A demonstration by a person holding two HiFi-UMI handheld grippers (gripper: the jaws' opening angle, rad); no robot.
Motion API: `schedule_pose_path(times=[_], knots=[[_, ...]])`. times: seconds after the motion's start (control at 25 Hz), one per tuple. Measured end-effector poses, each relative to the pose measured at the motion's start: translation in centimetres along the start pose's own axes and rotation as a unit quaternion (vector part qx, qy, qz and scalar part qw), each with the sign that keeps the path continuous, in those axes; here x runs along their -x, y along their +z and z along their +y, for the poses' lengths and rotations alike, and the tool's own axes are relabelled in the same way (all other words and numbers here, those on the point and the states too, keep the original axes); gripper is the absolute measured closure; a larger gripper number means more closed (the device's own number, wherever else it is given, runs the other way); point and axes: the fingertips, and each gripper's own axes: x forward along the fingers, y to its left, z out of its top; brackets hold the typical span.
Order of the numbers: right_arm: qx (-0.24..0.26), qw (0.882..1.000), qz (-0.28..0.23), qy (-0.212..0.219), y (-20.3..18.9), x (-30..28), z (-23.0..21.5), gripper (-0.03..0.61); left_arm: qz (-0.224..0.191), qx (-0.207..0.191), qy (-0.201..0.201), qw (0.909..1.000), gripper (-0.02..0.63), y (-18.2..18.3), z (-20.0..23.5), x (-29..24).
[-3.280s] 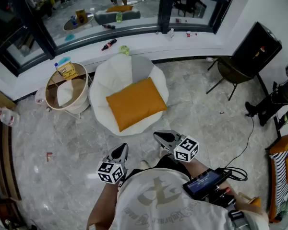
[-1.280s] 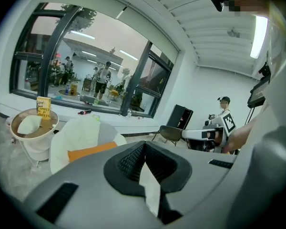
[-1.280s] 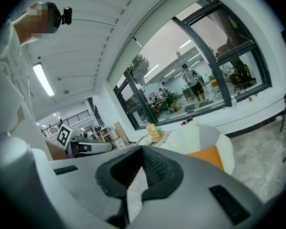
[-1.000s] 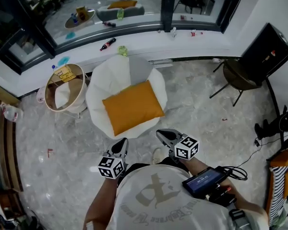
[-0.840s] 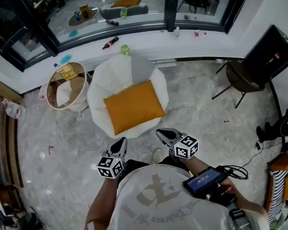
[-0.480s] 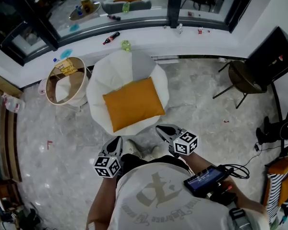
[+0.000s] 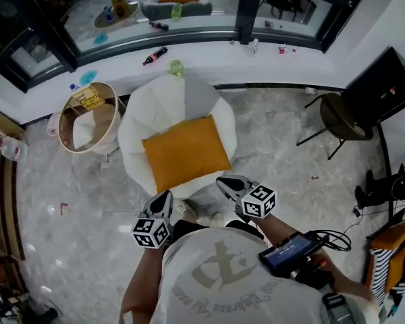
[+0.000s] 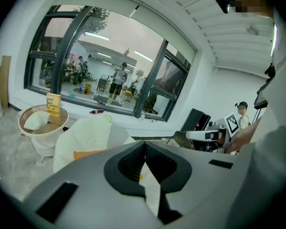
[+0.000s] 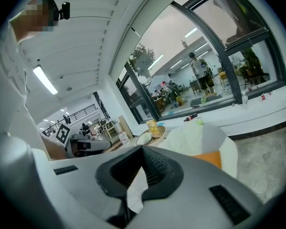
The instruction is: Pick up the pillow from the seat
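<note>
Now preparing to reach the pillow [image 7: 185, 152] on the seat [image 7: 155, 106].
Left gripper [image 7: 165, 199] and right gripper [image 7: 225, 183] are hovering lower centre, jaws together; they must open first.

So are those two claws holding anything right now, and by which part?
Nothing. The left claw and right claw are both shut and empty; the orange pillow lies untouched on the white seat ahead.
</note>
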Motion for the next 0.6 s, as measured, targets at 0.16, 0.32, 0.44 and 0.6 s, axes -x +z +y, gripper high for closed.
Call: schedule_pose_path(times=[0.16, 0.32, 0.44, 0.6], knots=[[-0.004, 1.000, 0.009, -0.002, 1.0, -2.5, -1.0, 0.565, 0.002, -0.003, -0.006, 1.0000, 0.603, 1.2, 2.0, -1.3], [-0.002, 1.000, 0.027, 0.011, 2.0, -5.7, -0.9, 0.565, 0.000, 0.006, 0.002, 1.0000, 0.603, 2.5, 5.1, -1.8], [-0.001, 0.999, 0.043, 0.020, 2.5, -8.4, -0.8, 0.565, 0.001, 0.010, 0.008, 0.9999, 0.603, 3.4, 7.9, -2.1], [0.000, 0.998, 0.056, 0.025, 3.3, -11.8, -0.8, 0.565, 0.000, 0.010, 0.008, 0.9999, 0.603, 4.8, 11.3, -2.3]])
